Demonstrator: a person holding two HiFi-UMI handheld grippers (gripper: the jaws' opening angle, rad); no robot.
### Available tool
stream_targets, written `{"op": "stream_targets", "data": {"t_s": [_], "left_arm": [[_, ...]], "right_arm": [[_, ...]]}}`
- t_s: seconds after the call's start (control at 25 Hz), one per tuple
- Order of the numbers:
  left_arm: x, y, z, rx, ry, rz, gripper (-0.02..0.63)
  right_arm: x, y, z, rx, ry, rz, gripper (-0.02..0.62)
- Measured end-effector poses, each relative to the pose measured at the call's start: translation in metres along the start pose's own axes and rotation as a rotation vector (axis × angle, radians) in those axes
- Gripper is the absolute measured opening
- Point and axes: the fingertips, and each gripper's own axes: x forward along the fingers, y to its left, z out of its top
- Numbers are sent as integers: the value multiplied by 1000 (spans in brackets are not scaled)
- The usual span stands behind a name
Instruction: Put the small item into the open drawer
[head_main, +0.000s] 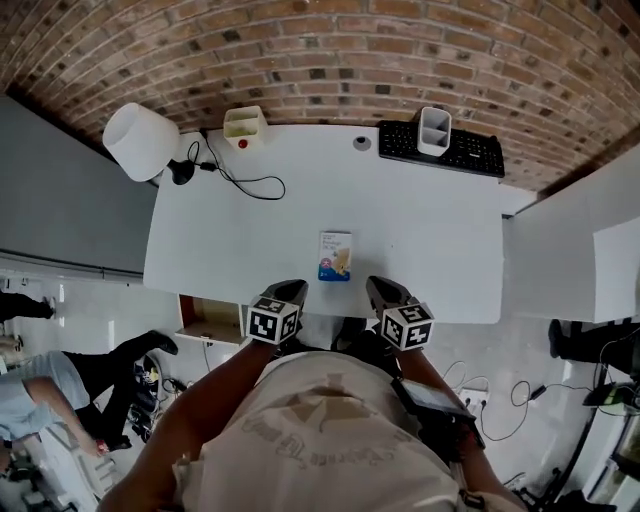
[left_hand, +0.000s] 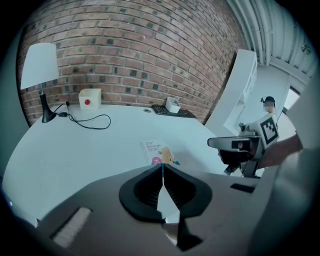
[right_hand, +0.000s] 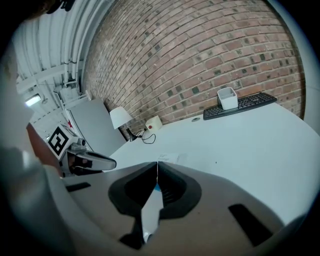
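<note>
A small flat box (head_main: 335, 255) with blue and orange print lies on the white table (head_main: 420, 230) near its front edge. My left gripper (head_main: 296, 288) hovers just left of and nearer than the box, and my right gripper (head_main: 376, 285) just right of it; neither touches it. In the left gripper view the jaws (left_hand: 162, 166) meet with nothing between them, and the box (left_hand: 159, 152) lies just beyond the tips. The right gripper (right_hand: 157, 164) is likewise shut and empty, with the box (right_hand: 167, 158) just ahead. An open wooden drawer (head_main: 212, 320) shows below the table's front left corner.
At the table's back stand a white lamp (head_main: 140, 140) with a black cable (head_main: 245, 182), a small white box with a red button (head_main: 244, 122), a black keyboard (head_main: 440, 148) and a white holder (head_main: 434, 130). A person crouches at the lower left.
</note>
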Motion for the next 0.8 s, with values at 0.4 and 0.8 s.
{"op": "stream_targets", "data": {"t_s": [0.4, 0.8], "left_arm": [[17, 7, 5, -4, 47, 34, 11], [45, -6, 11, -43, 122, -14, 184]], "right_arm": [[8, -13, 14, -8, -7, -2, 6], [-5, -27, -1, 25, 7, -42, 6]]}}
